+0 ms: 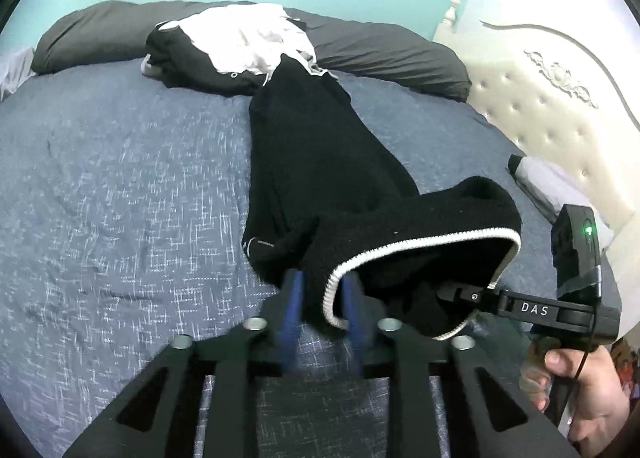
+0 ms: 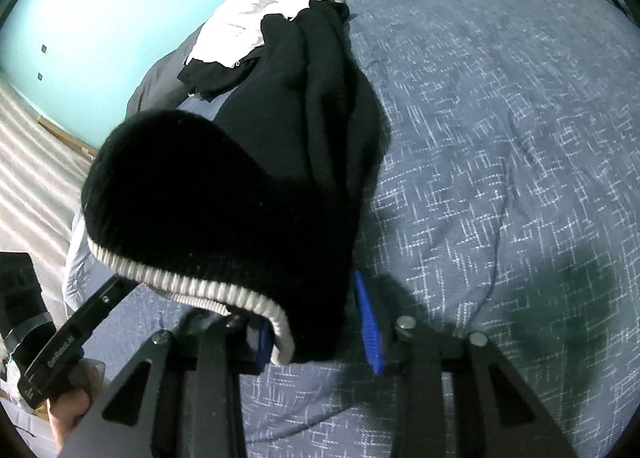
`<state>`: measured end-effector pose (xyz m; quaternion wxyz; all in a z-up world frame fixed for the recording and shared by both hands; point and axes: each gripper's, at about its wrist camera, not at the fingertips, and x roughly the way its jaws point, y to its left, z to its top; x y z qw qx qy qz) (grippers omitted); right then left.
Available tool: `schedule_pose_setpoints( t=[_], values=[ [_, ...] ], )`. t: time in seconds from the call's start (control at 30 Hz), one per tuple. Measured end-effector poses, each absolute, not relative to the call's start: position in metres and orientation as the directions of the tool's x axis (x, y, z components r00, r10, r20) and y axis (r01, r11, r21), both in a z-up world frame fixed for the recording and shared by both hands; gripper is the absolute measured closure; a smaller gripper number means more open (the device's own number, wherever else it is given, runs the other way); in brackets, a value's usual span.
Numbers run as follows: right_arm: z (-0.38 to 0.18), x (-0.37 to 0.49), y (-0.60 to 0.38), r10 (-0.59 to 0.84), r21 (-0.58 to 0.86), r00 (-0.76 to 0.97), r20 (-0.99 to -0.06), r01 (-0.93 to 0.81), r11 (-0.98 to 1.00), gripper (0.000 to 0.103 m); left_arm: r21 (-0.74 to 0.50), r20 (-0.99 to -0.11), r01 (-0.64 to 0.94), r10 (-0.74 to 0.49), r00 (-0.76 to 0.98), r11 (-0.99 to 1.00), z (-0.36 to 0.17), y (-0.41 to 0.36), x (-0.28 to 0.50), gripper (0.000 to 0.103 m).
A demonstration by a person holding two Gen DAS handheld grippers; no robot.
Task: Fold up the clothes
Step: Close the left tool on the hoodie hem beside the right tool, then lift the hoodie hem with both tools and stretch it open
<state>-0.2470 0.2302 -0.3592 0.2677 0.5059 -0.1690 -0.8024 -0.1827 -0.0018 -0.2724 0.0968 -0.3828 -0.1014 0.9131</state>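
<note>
Bedspread (image 1: 100, 186): blue with a white crosshatch print. I take it as my landmark; everything below sits on it or beside it.

Pillow (image 1: 92, 34): dark grey, along the far edge of the bedspread, against the teal wall.

Clothes pile (image 1: 228, 46): black and white pieces heaped at the far edge of the bedspread, just in front of the pillow. I cannot tell the separate items apart.

Black garment (image 1: 320, 162): knit, with a ribbed white hem. It runs from the clothes pile down the middle of the bedspread towards me; the near end is lifted off the bedspread and hangs open between my two grippers.

Left gripper (image 1: 320, 306): blue pads clenched on the white-trimmed hem, the fabric pinched between them.

Right gripper (image 2: 320, 322): the hem's corner lies between its blue pads — one pad shows clear of the cloth, the other is half hidden, so I cannot tell whether it is gripping.

Hand (image 1: 588, 390): holding the right gripper's handle, off the bedspread's near right corner.

Headboard (image 1: 560, 98): cream, tufted, to the right of the bedspread.
</note>
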Motion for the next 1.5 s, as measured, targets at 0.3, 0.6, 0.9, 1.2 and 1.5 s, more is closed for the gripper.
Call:
schedule_pose_setpoints(
  t=[0.3, 0.6, 0.9, 1.2, 1.5],
  values=[
    [-0.36, -0.244, 0.224, -0.613, 0.551, -0.328, -0.719, 0.269, -0.79, 0.067, -0.269, -0.696, -0.08, 0.251, -0.673, -0.96, -0.287, -0.005, -0.194, 0.066],
    [-0.358, -0.246, 0.223, -0.659, 0.585, -0.322, -0.68, 0.304, -0.752, 0.077, -0.27, -0.686, -0.085, 0.253, -0.682, -0.959, -0.286, -0.009, -0.193, 0.097],
    [-0.322, -0.243, 0.23, -0.714, 0.617, -0.371, -0.593, 0.36, -0.7, 0.095, -0.282, -0.64, -0.098, 0.263, -0.722, -0.954, -0.249, -0.014, -0.174, 0.098],
    [-0.232, -0.237, 0.245, -0.744, 0.623, -0.431, -0.511, 0.41, -0.666, 0.096, -0.261, -0.602, -0.122, 0.26, -0.755, -0.958, -0.163, -0.017, -0.164, 0.098],
    [-0.058, -0.223, 0.243, -0.773, 0.522, -0.465, -0.43, 0.57, -0.634, 0.098, -0.231, -0.513, -0.158, 0.259, -0.818, -0.96, -0.012, -0.032, -0.146, 0.098]
  ],
)
